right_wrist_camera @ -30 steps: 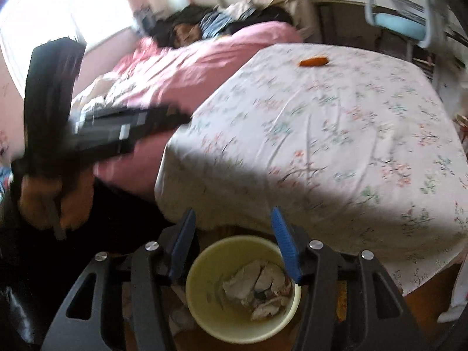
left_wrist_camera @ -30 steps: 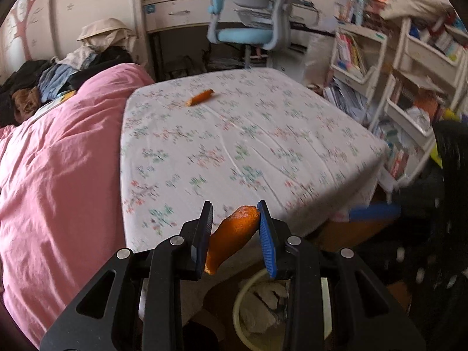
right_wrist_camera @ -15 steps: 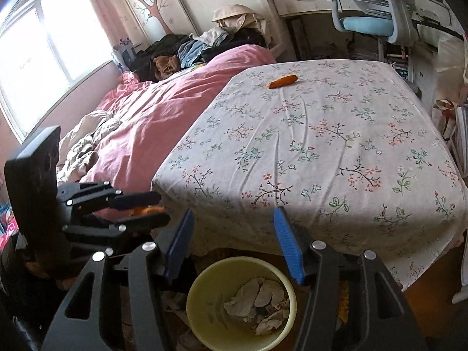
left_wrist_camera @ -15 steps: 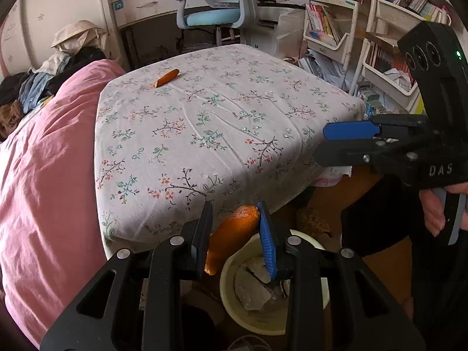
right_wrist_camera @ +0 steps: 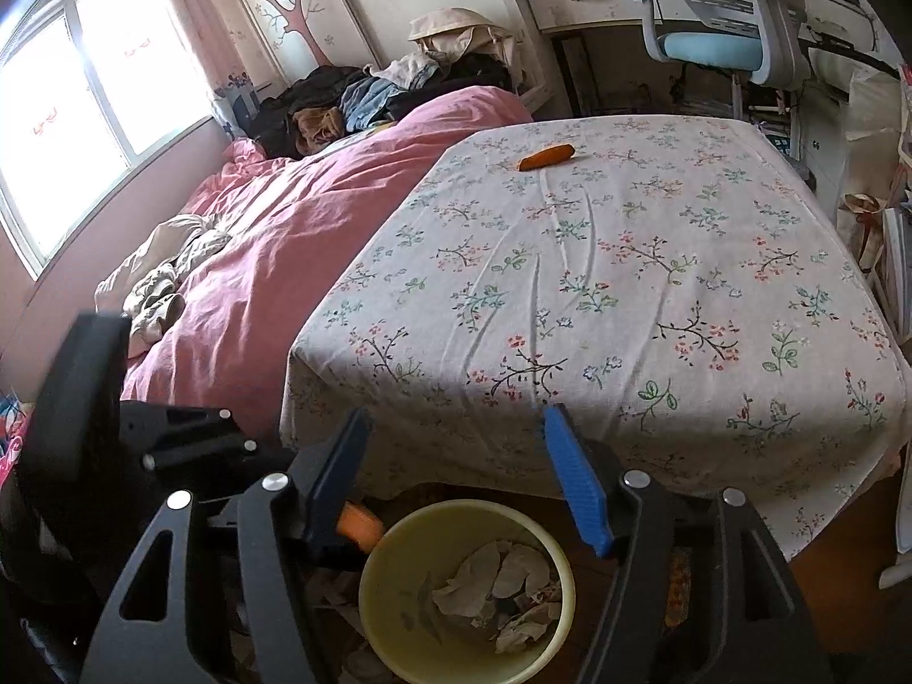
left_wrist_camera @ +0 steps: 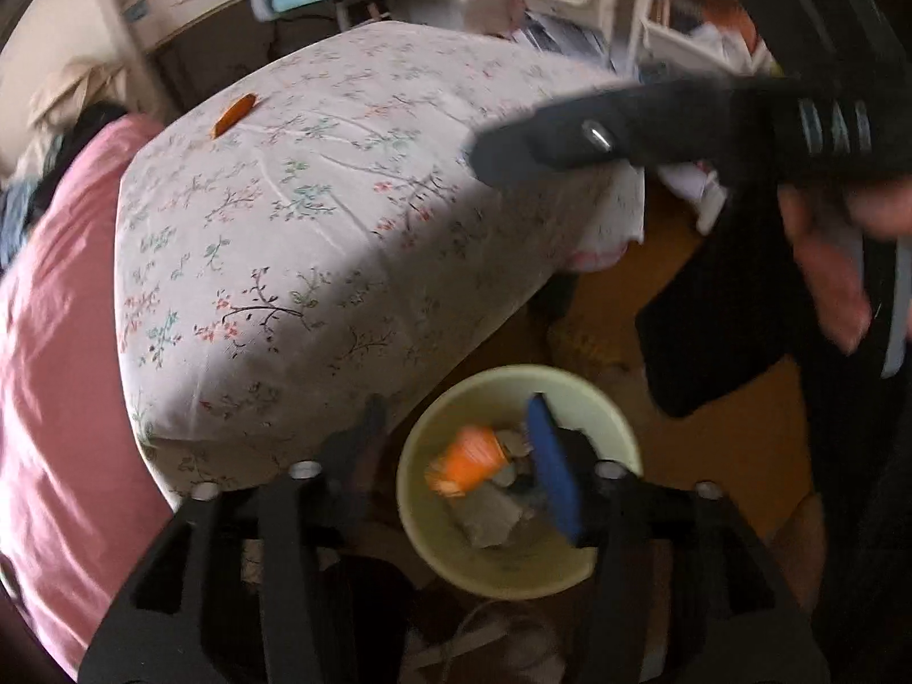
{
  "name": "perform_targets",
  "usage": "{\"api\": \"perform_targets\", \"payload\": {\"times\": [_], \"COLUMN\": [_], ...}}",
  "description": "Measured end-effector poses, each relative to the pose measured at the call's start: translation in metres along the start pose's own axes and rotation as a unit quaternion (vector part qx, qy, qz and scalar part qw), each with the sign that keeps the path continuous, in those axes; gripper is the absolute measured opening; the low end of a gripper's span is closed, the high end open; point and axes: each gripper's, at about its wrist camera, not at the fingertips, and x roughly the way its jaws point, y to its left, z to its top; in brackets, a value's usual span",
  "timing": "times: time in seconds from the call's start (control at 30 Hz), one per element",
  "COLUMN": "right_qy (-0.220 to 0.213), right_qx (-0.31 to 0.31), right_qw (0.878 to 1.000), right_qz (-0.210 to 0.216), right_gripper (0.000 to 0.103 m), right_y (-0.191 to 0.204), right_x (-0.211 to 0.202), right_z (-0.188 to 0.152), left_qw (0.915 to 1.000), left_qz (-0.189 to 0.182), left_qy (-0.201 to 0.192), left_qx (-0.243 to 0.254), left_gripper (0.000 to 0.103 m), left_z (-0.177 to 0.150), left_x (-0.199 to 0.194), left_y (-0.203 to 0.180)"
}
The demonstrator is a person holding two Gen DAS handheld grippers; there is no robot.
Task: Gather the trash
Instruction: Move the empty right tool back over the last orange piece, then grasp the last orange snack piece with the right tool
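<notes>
My left gripper point(left_wrist_camera: 456, 416) points down over a pale yellow-green bin point(left_wrist_camera: 513, 376) on the floor. Its jaws are opening, and an orange peel-like scrap point(left_wrist_camera: 467, 456) hangs blurred between them, free of both pads, just above the crumpled paper in the bin. From the right wrist view the same scrap point(right_wrist_camera: 359, 521) shows at the bin's point(right_wrist_camera: 399, 530) left rim. My right gripper point(right_wrist_camera: 456, 456) hovers above the bin with its jaws opening and nothing between them. A second orange scrap point(right_wrist_camera: 544, 157) lies on the far side of the floral tablecloth point(right_wrist_camera: 627, 285).
A bed with a pink duvet point(right_wrist_camera: 296, 228) and piled clothes borders the table's left side. A blue desk chair point(right_wrist_camera: 718, 28) and a desk stand behind the table. Shelves of books point(left_wrist_camera: 655, 11) line the right. The hand point(left_wrist_camera: 826, 262) that holds the right gripper shows at the right.
The left gripper has swung down over the bin and its jaws have parted, letting go of the orange scrap. The right gripper's jaws have widened a little.
</notes>
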Motion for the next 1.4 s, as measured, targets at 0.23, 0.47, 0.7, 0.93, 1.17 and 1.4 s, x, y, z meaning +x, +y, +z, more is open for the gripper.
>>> {"api": "perform_targets", "payload": {"times": [0.23, 0.47, 0.7, 0.93, 1.17, 1.4], "right_qy": [-0.004, 0.017, 0.034, 0.028, 0.03, 0.06], "right_qx": [0.024, -0.022, 0.078, 0.169, 0.158, 0.042], "right_qw": [1.0, 0.999, 0.996, 0.985, 0.982, 0.988], "right_qz": [-0.012, -0.034, -0.002, -0.034, -0.098, -0.133], "right_gripper": [0.073, 0.073, 0.073, 0.072, 0.065, 0.029], "right_y": [-0.006, -0.002, -0.034, -0.066, -0.072, -0.05], "right_x": [0.001, 0.026, 0.1, 0.193, 0.252, 0.274], "right_z": [0.005, 0.049, 0.12, 0.191, 0.232, 0.245], "left_qw": [0.995, 0.9596, 0.8965, 0.8558, 0.8599, 0.8641], "left_qz": [0.031, 0.087, 0.119, 0.111, 0.097, 0.094], "left_qy": [-0.058, -0.124, -0.165, -0.161, -0.16, -0.149], "left_qx": [-0.075, -0.237, -0.393, -0.479, -0.475, -0.472], "left_gripper": [0.074, 0.082, 0.084, 0.084, 0.084, 0.084], "left_z": [0.016, 0.056, 0.086, 0.08, 0.086, 0.095], "left_x": [-0.017, -0.027, -0.023, -0.014, -0.011, -0.003], "left_y": [0.038, 0.143, 0.256, 0.317, 0.323, 0.327]}}
